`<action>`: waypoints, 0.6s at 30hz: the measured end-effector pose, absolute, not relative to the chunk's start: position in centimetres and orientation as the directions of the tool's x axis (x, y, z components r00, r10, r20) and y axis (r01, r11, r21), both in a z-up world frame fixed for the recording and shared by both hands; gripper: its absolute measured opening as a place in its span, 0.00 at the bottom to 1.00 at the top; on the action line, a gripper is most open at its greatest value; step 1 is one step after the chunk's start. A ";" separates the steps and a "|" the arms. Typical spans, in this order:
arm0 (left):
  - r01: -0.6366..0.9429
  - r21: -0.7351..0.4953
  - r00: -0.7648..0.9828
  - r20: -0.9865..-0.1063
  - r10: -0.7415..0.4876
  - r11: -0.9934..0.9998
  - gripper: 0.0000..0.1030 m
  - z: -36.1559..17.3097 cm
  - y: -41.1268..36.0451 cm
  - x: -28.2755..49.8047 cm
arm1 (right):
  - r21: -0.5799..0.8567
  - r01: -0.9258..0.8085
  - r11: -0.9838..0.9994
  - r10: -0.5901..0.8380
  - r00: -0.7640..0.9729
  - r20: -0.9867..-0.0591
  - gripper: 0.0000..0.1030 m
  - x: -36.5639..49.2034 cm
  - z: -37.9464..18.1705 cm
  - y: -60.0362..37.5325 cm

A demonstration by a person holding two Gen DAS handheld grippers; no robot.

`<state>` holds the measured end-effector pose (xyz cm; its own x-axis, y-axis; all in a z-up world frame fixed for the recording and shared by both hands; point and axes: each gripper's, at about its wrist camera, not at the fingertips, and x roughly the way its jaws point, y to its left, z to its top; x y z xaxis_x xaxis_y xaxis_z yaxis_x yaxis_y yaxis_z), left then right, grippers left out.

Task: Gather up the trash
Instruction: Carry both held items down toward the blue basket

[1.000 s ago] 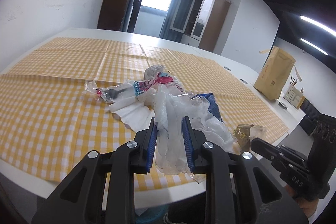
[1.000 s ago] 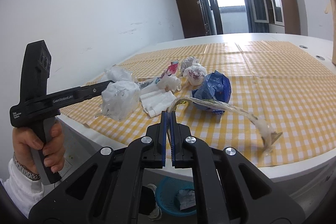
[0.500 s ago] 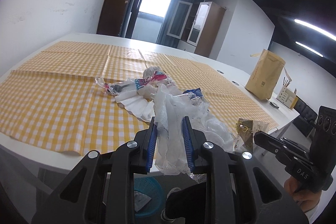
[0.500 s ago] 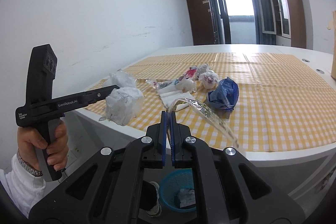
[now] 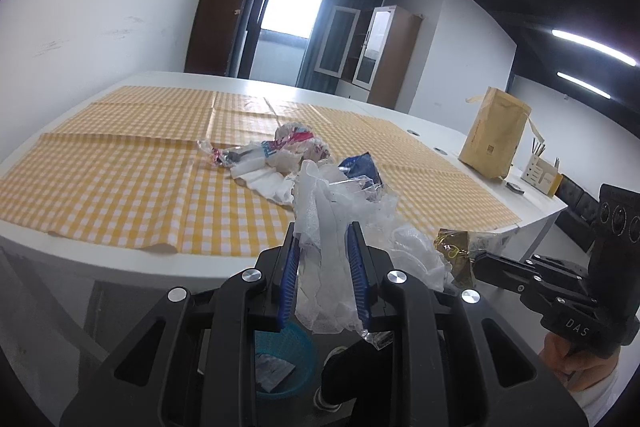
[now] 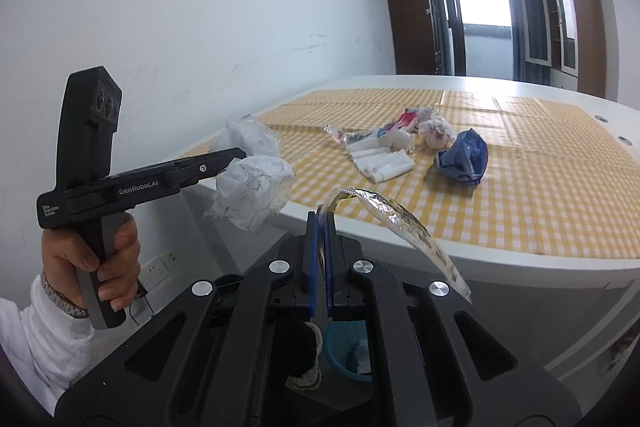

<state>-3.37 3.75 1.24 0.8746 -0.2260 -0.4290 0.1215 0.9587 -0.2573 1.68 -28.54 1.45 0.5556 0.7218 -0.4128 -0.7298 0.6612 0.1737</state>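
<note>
With both loads already clear of the table edge, the left gripper [image 5: 322,279] stands clamped on a wad of crumpled clear plastic [image 5: 344,247], its blue pads pressed into the sides of the wad, while the right gripper [image 6: 319,251] is pinched nearly flat on one end of a foil-lined wrapper strip [image 6: 396,223] that arcs out and droops to the right. Below them, on the floor beside the table [image 6: 520,267], sits the blue waste basket [image 5: 284,363], partly hidden behind the gripper bodies in both views. The step in hand appears to be the carry to the basket. Done well, each load is lowered until it hangs directly above the basket mouth before its jaws part, since light film drifts and the long strip could catch the rim. Remaining trash, including a blue bag [image 6: 462,157] and folded white tissue [image 6: 380,163], lies on the checked cloth [image 6: 560,195].
</note>
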 end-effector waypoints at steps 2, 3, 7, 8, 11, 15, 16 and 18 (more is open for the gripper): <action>0.113 -0.256 0.869 -0.442 -0.221 0.960 0.23 0.6 4.0 -3.9 | 0.165 -0.734 0.659 0.718 0.548 -0.429 0.02 1.1 1.0 -28.2; 0.106 -0.256 0.866 -0.451 -0.216 0.961 0.23 0.1 4.2 -4.1 | 0.157 -0.734 0.661 0.712 0.547 -0.440 0.02 0.8 0.6 -28.0; 0.082 -0.254 0.848 -0.490 -0.202 0.964 0.23 -1.8 4.8 -4.7 | 0.144 -0.737 0.661 0.696 0.530 -0.484 0.02 0.5 -0.8 -27.0; 0.081 -0.252 0.842 -0.501 -0.202 0.964 0.23 -2.5 4.9 -4.9 | 0.143 -0.740 0.657 0.695 0.522 -0.494 0.02 0.4 -1.1 -26.8; 0.077 -0.250 0.829 -0.522 -0.201 0.965 0.23 -4.2 5.3 -5.2 | 0.151 -0.749 0.645 0.695 0.493 -0.524 0.02 0.2 -2.3 -25.9; 0.059 -0.262 0.808 -0.555 -0.200 0.963 0.23 -6.6 5.8 -4.8 | 0.165 -0.749 0.641 0.688 0.466 -0.556 0.02 0.5 -4.1 -25.0; 0.054 -0.264 0.802 -0.563 -0.200 0.963 0.23 -7.1 5.8 -4.6 | 0.167 -0.745 0.646 0.682 0.465 -0.565 0.02 0.7 -4.6 -24.8; 0.047 -0.269 0.789 -0.580 -0.201 0.962 0.23 -8.3 5.9 -4.1 | 0.165 -0.737 0.656 0.665 0.461 -0.587 0.02 1.2 -5.7 -24.4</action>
<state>-4.09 5.86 -8.34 0.7894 -0.2012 -0.5800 0.0473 0.9619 -0.2693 1.19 -24.37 -5.74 0.4614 0.6654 -0.5869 -0.7367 0.6559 0.1645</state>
